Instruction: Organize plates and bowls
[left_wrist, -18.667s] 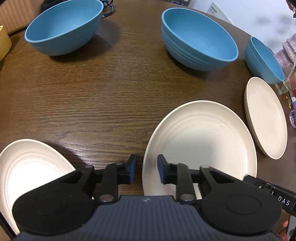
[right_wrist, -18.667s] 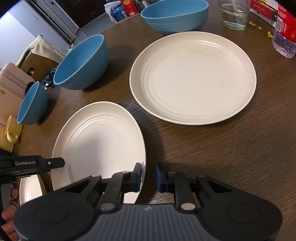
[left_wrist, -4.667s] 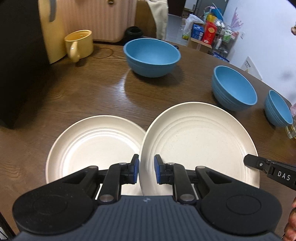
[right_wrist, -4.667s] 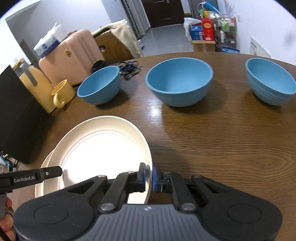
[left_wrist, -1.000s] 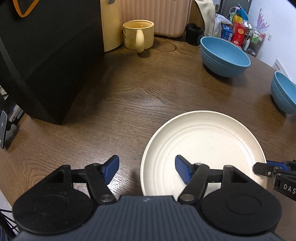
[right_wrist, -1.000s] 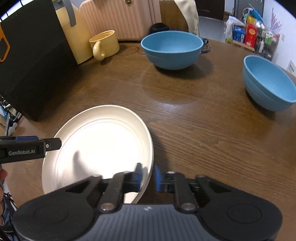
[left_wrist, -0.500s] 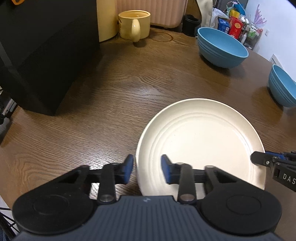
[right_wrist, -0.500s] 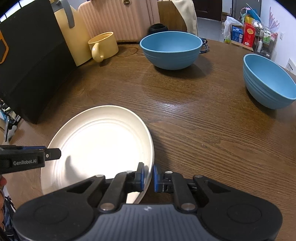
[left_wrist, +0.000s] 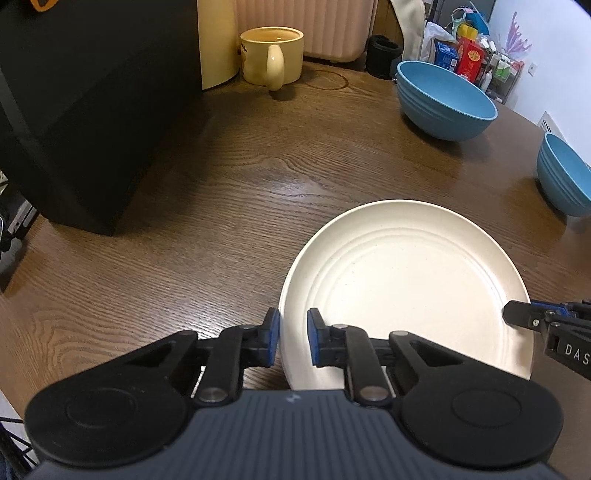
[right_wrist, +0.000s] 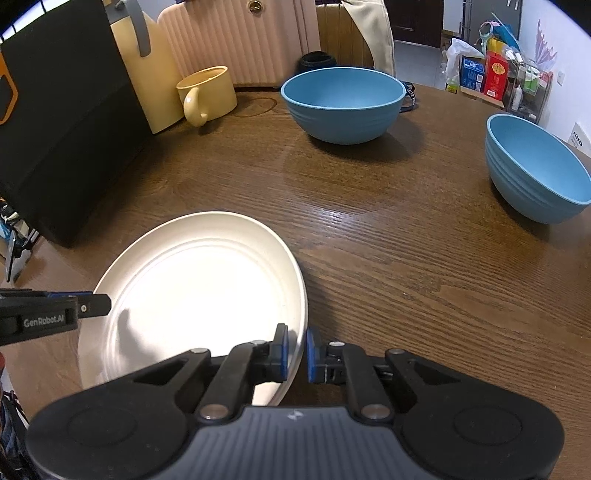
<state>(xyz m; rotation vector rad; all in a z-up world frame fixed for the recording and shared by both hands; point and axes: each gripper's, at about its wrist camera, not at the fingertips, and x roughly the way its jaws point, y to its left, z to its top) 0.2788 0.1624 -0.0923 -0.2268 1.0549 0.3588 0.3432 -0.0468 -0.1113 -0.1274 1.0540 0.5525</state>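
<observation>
1. Left gripper (left_wrist: 292, 341) is closing its blue pads over the left rim of the round cream plate (left_wrist: 406, 288).
2. Right gripper (right_wrist: 295, 350) clamps the plate's right rim.
3. Plate sits near on the brown wooden table (left_wrist: 221, 192); two blue bowls (right_wrist: 341, 103) stand far right.

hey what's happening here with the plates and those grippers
A person holds a gripper in each hand and is working on a cream plate on the wooden table. The right gripper is shut on the plate's right rim. The left gripper is closing on the opposite rim, which sits between its pads. Two blue bowls and a yellow mug stand farther back, untouched.
</observation>
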